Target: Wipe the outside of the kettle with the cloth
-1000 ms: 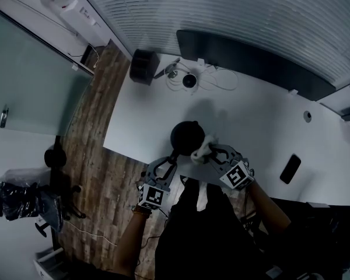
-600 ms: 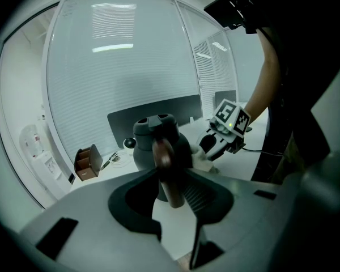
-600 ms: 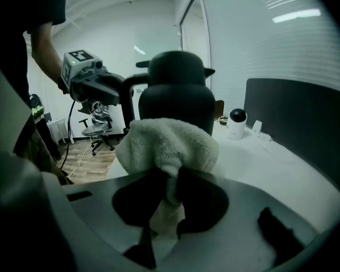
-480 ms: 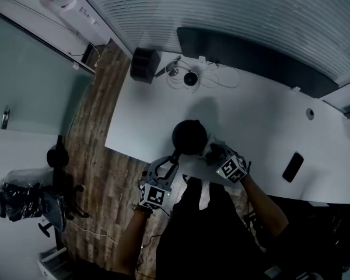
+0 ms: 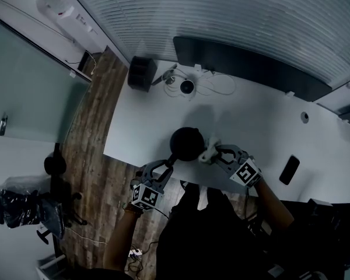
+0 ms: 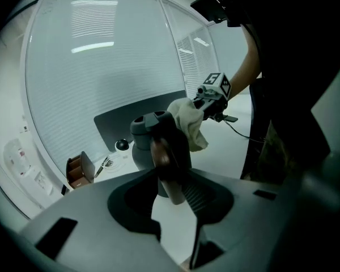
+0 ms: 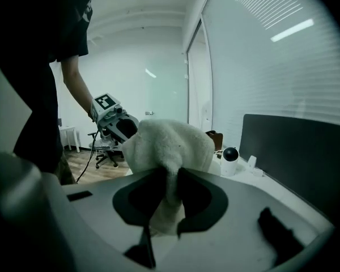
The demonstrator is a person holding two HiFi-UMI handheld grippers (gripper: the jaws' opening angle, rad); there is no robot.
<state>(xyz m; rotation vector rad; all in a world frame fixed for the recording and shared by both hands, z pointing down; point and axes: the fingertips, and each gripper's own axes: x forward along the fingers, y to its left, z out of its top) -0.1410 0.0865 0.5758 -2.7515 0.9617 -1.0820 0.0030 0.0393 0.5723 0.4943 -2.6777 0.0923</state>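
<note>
A dark kettle [image 5: 186, 142] stands near the front edge of the white table [image 5: 256, 127]. My left gripper [image 5: 170, 161] is shut on the kettle's handle [image 6: 169, 160], which runs between its jaws in the left gripper view. My right gripper [image 5: 216, 152] is shut on a bunched white cloth [image 5: 208, 151]. The cloth [image 6: 188, 122] presses against the kettle's right side, beside the lid. In the right gripper view the cloth [image 7: 170, 146] fills the gap between the jaws and hides most of the kettle; the left gripper [image 7: 117, 123] shows beyond it.
A black phone [image 5: 289, 169] lies on the table to the right. At the back stand a black box [image 5: 142, 73], a small white round camera [image 5: 187, 86] with cables, and a long dark panel [image 5: 251, 66]. An office chair [image 5: 54, 168] stands on the wooden floor, left.
My right gripper pushed the cloth in against the kettle's right side, then drew back a little to the right. The left gripper has kept its hold on the handle.
</note>
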